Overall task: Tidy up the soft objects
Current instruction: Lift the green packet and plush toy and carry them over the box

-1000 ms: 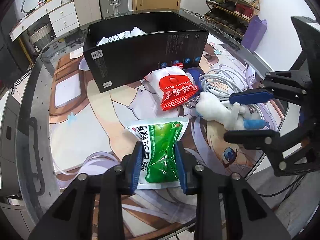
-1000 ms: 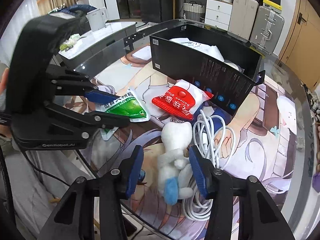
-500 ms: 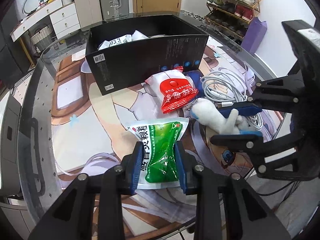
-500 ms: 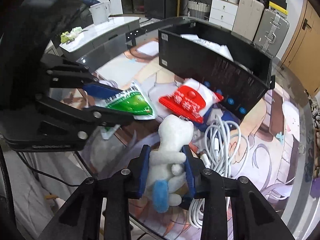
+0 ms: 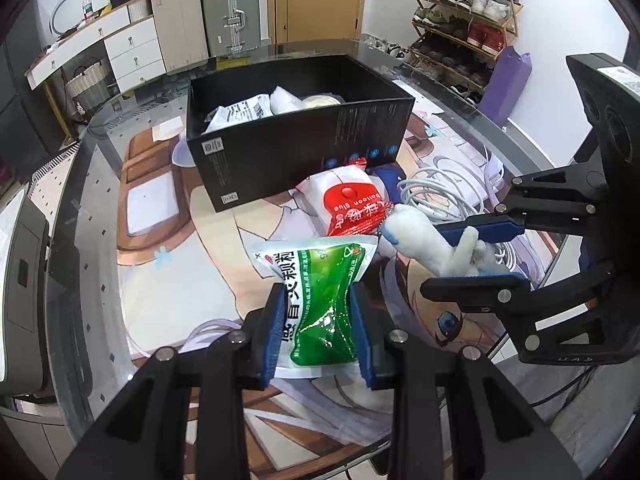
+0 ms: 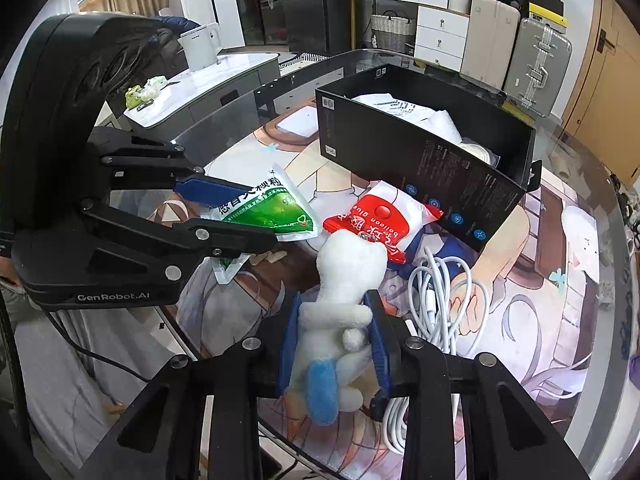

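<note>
The green pouch (image 5: 320,300) is sitting low in the centre of the left wrist view, pinched between the blue pads of the left claw (image 5: 318,334), which is clenching on its lower half. The white plush toy (image 6: 340,312) is filling the lower middle of the right wrist view, squeezed at the body by the right claw (image 6: 334,350), its blue tail pointing toward the camera and its head pointing toward the red packet (image 6: 380,216). That packet is lying on the desk (image 5: 168,280) just in front of the black box (image 5: 296,148), touching its front wall. The box is standing open in the upper centre of the left view, with white packages showing inside. A coiled white cable (image 6: 444,292) is lying beside the toy, to the right of it in the right wrist view.
</note>
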Tool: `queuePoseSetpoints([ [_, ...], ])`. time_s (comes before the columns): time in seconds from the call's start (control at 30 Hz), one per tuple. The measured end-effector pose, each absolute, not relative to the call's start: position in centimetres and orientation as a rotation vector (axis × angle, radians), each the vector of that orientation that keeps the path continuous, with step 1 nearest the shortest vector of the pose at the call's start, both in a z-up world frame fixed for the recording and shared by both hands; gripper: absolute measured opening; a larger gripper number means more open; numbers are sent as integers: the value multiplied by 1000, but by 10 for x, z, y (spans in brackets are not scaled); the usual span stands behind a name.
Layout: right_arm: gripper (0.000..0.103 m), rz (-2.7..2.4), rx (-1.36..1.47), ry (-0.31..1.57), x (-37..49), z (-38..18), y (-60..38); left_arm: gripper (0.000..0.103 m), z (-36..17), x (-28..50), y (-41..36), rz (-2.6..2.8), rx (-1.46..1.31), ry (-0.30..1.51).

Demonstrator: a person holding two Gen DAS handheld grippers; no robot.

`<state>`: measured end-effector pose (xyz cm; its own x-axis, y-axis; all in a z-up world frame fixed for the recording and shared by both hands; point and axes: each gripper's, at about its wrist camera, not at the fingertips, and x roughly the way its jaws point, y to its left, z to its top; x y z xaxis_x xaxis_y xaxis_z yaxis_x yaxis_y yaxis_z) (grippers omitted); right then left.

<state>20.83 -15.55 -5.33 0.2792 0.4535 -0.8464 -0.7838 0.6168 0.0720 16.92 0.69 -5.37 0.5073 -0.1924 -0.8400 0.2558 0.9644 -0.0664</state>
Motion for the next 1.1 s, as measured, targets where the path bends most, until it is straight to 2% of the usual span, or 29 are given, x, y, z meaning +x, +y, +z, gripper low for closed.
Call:
queuePoseSetpoints([
  [1.1, 33, 867, -350, 953, 210, -40, -159, 30, -37, 171, 5, -286, 52, 958],
])
